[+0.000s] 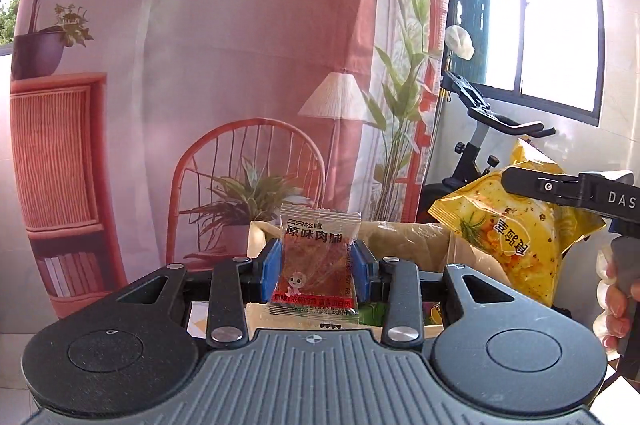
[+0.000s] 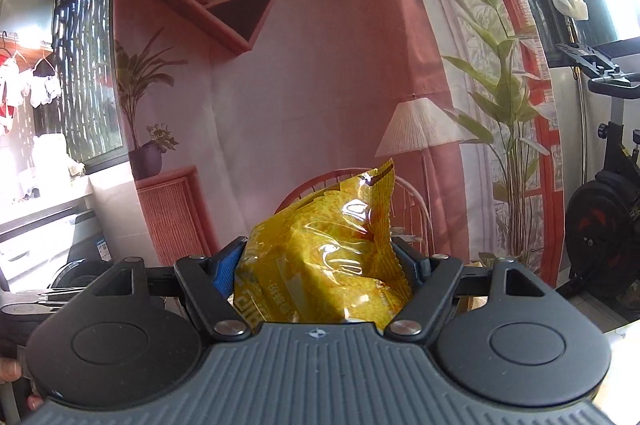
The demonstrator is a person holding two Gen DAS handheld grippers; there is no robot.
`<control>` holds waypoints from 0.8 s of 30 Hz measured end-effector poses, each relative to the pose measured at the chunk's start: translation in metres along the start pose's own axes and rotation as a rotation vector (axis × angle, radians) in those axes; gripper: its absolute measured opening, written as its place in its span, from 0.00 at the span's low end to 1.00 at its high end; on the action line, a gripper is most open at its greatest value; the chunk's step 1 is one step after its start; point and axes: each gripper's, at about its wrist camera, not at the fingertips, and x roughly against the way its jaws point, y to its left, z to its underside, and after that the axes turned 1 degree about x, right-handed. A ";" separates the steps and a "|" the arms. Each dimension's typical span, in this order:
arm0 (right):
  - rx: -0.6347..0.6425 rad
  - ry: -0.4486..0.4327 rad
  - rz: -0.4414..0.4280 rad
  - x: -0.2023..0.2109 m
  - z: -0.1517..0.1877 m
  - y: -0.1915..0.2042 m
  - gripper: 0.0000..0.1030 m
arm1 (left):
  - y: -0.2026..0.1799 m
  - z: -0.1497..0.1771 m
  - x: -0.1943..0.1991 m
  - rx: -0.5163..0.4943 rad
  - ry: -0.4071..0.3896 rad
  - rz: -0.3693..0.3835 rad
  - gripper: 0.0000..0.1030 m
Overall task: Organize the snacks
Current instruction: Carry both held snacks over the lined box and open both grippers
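Observation:
My left gripper [image 1: 318, 267] is shut on a small clear-and-red jerky packet [image 1: 316, 261], which stands upright between the blue pads [image 1: 269, 267]. The packet is lifted in front of a printed backdrop. My right gripper [image 2: 320, 261] is shut on a puffy yellow snack bag [image 2: 326, 253] that fills the gap between its fingers. The same yellow snack bag [image 1: 516, 225] shows at the right of the left wrist view, held by the right gripper's black finger [image 1: 560, 191], with a person's hand [image 1: 616, 305] on its handle.
A brown paper bag or box [image 1: 408, 237] with more snacks sits low behind the packet. An exercise bike [image 2: 608, 225] stands at the right by a window [image 1: 552, 17]. The pink room backdrop [image 2: 320, 65] hangs ahead. A counter [image 2: 40, 217] lies far left.

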 end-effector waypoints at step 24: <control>-0.049 0.096 0.096 -0.038 0.041 -0.025 1.00 | 0.016 0.002 -0.056 0.020 0.149 -0.057 0.65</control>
